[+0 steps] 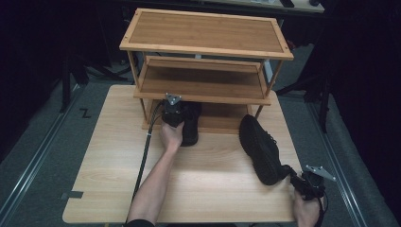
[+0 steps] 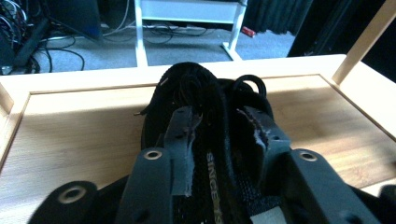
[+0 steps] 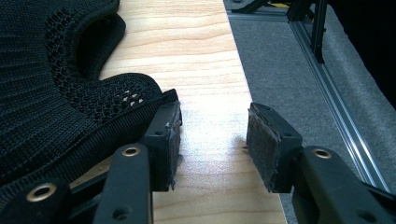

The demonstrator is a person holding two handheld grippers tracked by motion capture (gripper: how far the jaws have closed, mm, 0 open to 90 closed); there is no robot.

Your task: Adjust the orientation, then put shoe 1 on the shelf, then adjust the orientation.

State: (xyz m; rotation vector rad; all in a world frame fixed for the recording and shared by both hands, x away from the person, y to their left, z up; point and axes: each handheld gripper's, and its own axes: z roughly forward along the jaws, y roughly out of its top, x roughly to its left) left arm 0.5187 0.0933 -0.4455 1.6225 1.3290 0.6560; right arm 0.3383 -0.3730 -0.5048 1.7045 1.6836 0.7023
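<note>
My left gripper (image 1: pixel 174 113) sits at the front edge of the rack's (image 1: pixel 203 45) bottom shelf (image 2: pixel 74 126), over the heel of a black shoe (image 1: pixel 189 124). That shoe stands upright, toe in under the rack and heel out over the table (image 1: pixel 113 161). In the left gripper view my jaws straddle the shoe's collar (image 2: pixel 212 116): one pad (image 2: pixel 182 140) is at the outer side of the collar wall and the other (image 2: pixel 264 135) at the far side. The jaws stand partly spread, and I cannot tell whether either pad touches the fabric. I see no squeeze on the collar, so I read the grip as loose.

My right gripper (image 1: pixel 302 182) is at the near right corner of the table, just behind the second shoe (image 1: pixel 260 146). That shoe lies tipped on its side, its length running from near the rack's right leg back toward my right hand (image 1: pixel 307 210). In the right gripper view the jaws are spread wide with bare tabletop between the pads. The left-hand pad (image 3: pixel 168 140) rests right against the knitted edge of the shoe's opening (image 3: pixel 74 98); the other pad (image 3: pixel 266 144) is well clear of it, near the table edge. Nothing is pinched there.

The two shoes are well apart from each other. The rack's middle and top shelves are bare wood.
</note>
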